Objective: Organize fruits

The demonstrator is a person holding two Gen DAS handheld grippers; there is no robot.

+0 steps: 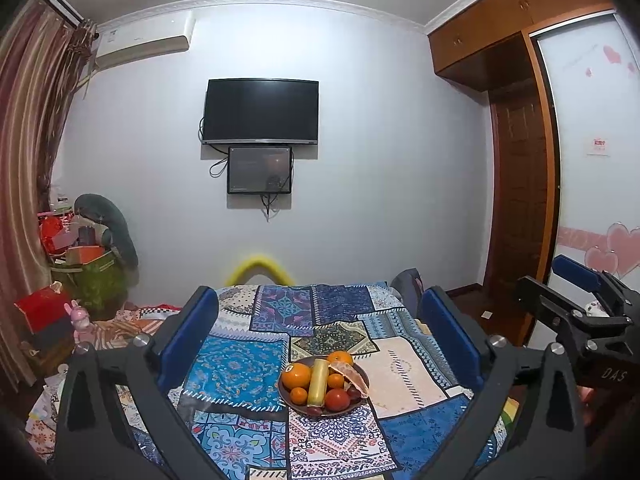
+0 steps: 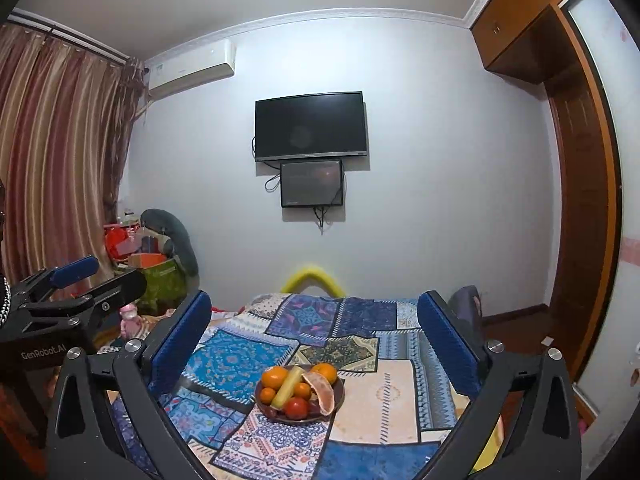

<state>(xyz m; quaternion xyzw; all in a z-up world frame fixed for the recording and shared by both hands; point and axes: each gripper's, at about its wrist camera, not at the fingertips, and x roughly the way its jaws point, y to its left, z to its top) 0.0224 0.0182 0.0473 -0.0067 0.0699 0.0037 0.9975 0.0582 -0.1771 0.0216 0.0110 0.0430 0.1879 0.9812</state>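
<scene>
- The left gripper [image 1: 320, 344] hangs above the near part of the table, its blue-padded fingers spread wide and holding nothing; the right gripper [image 2: 316, 340] is likewise spread and empty, level with it and just to its right.
- Under both claws lies a patchwork tablecloth [image 1: 236, 364], blue, cream and red, covering the table ahead of the fingers.
- Straight ahead of the left claw and below its fingertip line sits the fruit bowl [image 1: 362, 398], a dark shallow dish; from the right claw it lies a little left of centre [image 2: 340, 394], well short of either pad.
- In the bowl are a large orange [image 1: 296, 376] at the left, a pale yellow-green stick-shaped fruit [image 1: 318, 382] laid across the middle, a second orange [image 1: 340, 358] at the back, smaller mandarins, a red tomato-like fruit [image 1: 337, 399] at the front, and a peeled citrus segment [image 1: 354, 378] leaning on the right rim.
- I judge that the sorting has either not begun or is already finished: every fruit in view lies in the one bowl, none on the cloth, and neither claw touches anything.
- No second container shows, so where the fruit should go cannot be told.
- Beyond the table's far edge is a yellow curved chair back [image 1: 260, 268], then a wall with a dark television [image 1: 262, 111] and a smaller screen below it.
</scene>
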